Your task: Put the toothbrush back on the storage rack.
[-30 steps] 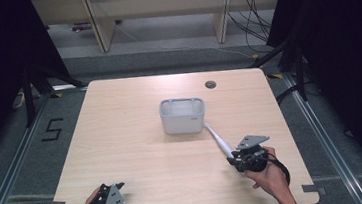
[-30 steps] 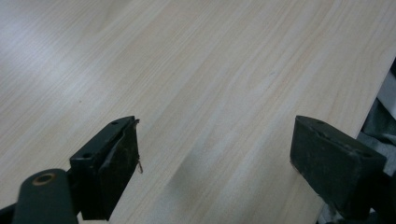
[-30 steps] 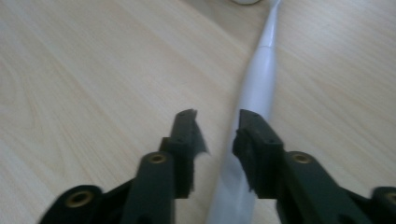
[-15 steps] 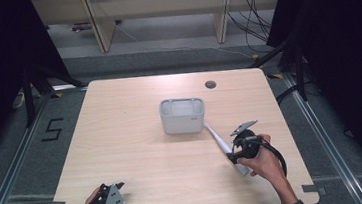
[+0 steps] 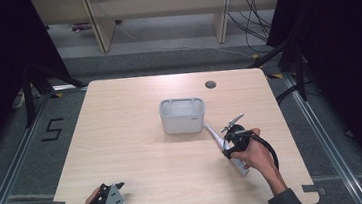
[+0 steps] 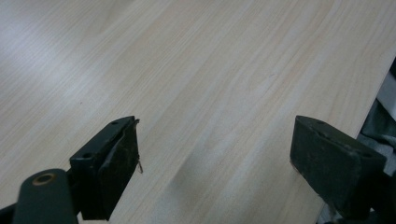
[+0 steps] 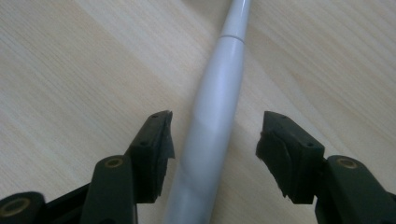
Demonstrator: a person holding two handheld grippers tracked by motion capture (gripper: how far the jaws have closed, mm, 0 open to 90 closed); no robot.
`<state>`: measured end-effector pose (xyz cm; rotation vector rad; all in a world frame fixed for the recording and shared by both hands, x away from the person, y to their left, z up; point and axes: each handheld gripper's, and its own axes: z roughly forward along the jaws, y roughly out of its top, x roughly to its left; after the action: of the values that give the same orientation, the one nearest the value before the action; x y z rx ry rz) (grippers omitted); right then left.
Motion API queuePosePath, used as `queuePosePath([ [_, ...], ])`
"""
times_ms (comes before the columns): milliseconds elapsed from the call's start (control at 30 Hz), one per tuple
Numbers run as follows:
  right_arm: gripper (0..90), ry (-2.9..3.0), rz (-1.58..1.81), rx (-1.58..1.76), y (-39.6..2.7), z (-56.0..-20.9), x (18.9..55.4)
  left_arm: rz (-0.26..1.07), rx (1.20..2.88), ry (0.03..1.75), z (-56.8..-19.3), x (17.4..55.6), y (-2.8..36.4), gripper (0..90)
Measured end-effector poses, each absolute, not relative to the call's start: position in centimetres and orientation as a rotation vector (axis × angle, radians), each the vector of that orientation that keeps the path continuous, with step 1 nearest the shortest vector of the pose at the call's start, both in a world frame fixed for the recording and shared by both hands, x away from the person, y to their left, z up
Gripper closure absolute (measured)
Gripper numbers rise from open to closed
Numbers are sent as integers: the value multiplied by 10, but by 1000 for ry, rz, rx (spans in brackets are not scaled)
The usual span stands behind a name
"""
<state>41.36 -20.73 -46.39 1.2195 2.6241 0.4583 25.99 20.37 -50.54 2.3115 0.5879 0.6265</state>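
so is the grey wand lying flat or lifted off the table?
Flat. The wand lies on the table between the right gripper, pads clear of it; those jaws have just been closing.

Pale matt wood-grain counter (image 5: 138, 151); smooth, faintly glossy light-grey plastic tapered handle (image 7: 215, 116); matt grey plastic rectangular tub (image 5: 182, 116)

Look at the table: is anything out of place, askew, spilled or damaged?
Nothing is spilled or broken. The white electric toothbrush lies flat on the table, slanting beside the grey holder, between the right tongs' open jaws.
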Motion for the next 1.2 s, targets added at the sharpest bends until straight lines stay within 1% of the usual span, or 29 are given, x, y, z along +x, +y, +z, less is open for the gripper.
queuePosePath([
  [233, 499, 2657, 415, 1207, -205, -468, 420, 610, 2311, 586, -505, 260, 204, 150],
  [600, 540, 2689, 365, 1215, -199, -473, 430, 602, 2310, 584, -505, 260, 204, 150],
  [733, 593, 2701, 354, 1216, -197, -473, 432, 603, 2310, 581, -505, 260, 204, 150],
  [833, 615, 2713, 334, 1217, -197, -473, 432, 605, 2311, 584, -505, 259, 204, 151],
  [1200, 645, 2744, 228, 1233, -202, -473, 440, 602, 2309, 583, -505, 260, 204, 150],
])
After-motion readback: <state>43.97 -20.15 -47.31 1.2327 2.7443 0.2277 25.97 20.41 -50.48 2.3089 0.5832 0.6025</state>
